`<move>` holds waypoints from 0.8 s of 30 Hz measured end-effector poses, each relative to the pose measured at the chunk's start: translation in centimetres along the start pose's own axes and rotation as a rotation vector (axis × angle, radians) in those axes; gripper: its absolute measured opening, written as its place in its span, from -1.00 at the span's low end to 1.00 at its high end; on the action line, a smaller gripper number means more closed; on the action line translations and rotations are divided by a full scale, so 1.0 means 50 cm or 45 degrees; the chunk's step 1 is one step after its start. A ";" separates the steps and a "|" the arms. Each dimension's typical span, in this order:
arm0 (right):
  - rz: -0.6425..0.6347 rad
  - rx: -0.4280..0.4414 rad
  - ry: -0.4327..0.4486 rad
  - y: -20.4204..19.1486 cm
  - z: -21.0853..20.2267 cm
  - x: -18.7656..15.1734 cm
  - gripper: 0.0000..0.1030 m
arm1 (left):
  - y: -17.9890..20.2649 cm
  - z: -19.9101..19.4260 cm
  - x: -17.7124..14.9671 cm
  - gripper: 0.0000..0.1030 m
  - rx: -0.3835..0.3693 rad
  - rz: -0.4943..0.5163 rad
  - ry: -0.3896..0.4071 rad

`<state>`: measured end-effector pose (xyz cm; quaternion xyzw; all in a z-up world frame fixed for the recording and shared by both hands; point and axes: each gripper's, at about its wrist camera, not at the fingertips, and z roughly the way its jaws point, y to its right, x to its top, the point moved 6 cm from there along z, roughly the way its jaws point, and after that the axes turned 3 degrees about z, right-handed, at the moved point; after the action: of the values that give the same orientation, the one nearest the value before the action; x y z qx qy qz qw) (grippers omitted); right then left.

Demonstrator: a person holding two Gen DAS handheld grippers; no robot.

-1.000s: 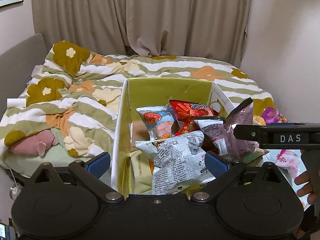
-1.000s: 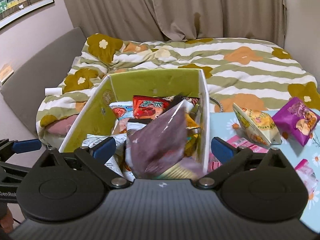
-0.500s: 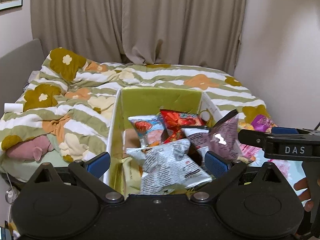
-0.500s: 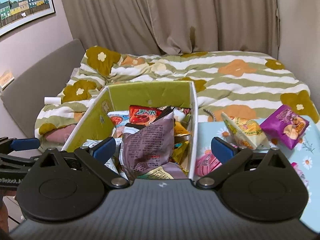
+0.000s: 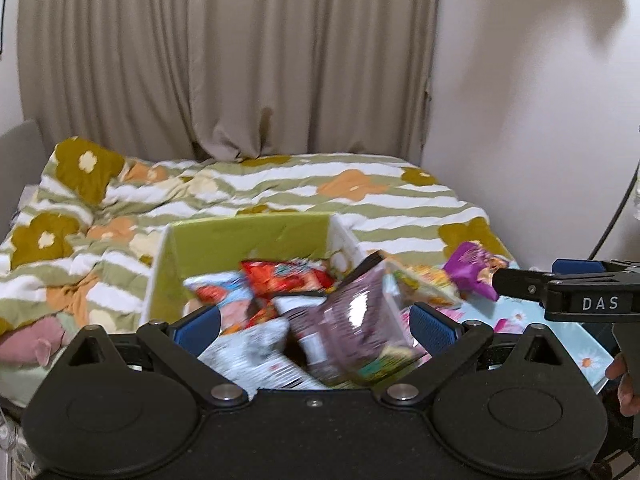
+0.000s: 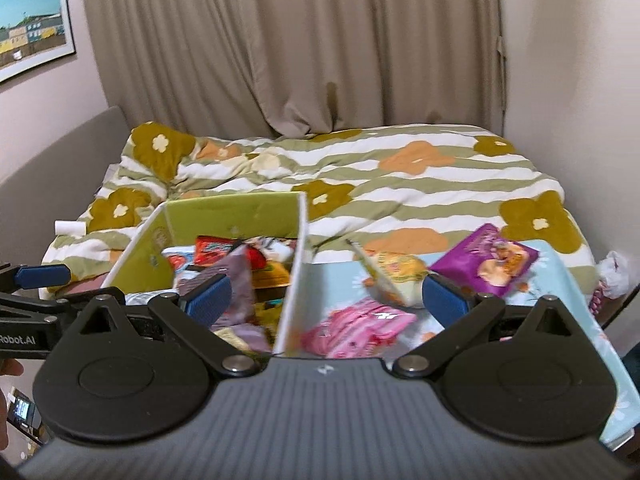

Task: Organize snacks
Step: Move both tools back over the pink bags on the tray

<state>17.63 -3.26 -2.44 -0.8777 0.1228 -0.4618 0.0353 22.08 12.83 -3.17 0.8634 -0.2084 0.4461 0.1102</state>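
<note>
Bedroom, beige curtains (image 6: pixel 320 48) drawn across the back wall, a framed picture (image 6: pixel 32 26) on the left wall; a bed (image 6: pixel 400 184) under a green-striped floral duvet fills the middle ground. In front of the bed sits a tabletop (image 6: pixel 560 280) with a pale blue daisy-print cover. At its left end stands an open box (image 5: pixel 248 236) with green inner walls, crammed with snack packets: a red packet (image 5: pixel 284 276) toward the back, a mauve packet (image 5: pixel 352 320) leaning upright near the right wall, a white printed packet (image 5: pixel 256 360) at the front, blurred. Outside the box, on the blue cover: a pink packet (image 6: pixel 356 324) just beside the box wall, a yellow packet (image 6: pixel 394 276) tilted on edge behind it, a purple packet (image 6: pixel 484 264) further right. Left tongs (image 5: pixel 316 326) held over the box, blue pads apart, nothing between them. Right tongs (image 6: pixel 326 300) straddle the box's right wall, pads apart, empty. A hand (image 5: pixel 624 376) shows at the right edge of the left view.
</note>
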 end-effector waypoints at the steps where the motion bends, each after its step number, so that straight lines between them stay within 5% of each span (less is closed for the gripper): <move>1: 0.002 -0.003 -0.004 0.015 -0.001 0.003 1.00 | 0.014 0.003 0.005 0.98 -0.002 0.012 0.007; 11: -0.023 -0.042 -0.055 0.206 0.016 0.016 1.00 | 0.198 0.093 0.031 0.98 -0.030 0.104 -0.021; 24: -0.170 0.047 -0.366 0.375 0.132 -0.080 1.00 | 0.361 0.289 -0.015 0.98 0.056 0.335 -0.242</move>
<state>17.43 -20.77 -12.69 -0.9403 0.0492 -0.3347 0.0377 23.88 -8.43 -12.05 0.8692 -0.3194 0.3772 0.0119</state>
